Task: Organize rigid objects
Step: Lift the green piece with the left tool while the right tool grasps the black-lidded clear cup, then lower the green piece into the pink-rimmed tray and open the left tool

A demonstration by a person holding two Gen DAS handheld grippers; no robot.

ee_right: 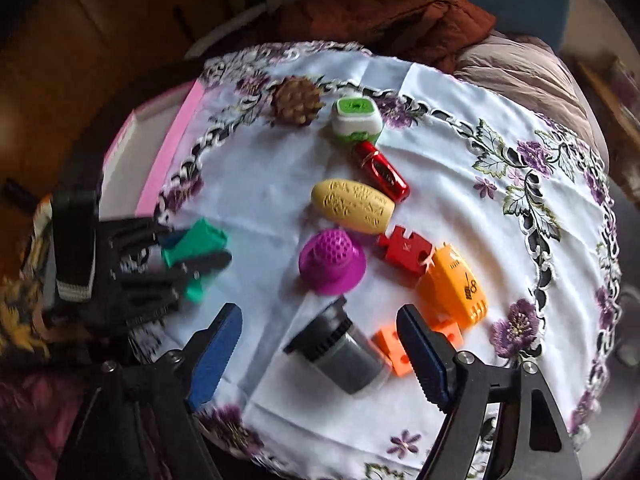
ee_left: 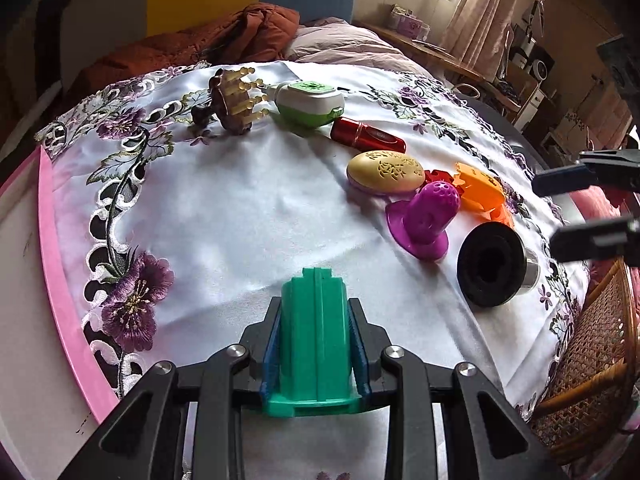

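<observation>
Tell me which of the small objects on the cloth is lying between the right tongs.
The black and grey cylinder on its side. It lies between the open right tongs; the purple piece and yellow oval lie further off.

Between the fingers of the left gripper a ridged block is clamped. Ahead and to its right, a perforated cone and a lens-like cylinder are set on the tablecloth; farther ahead, an oval case lies.
</observation>
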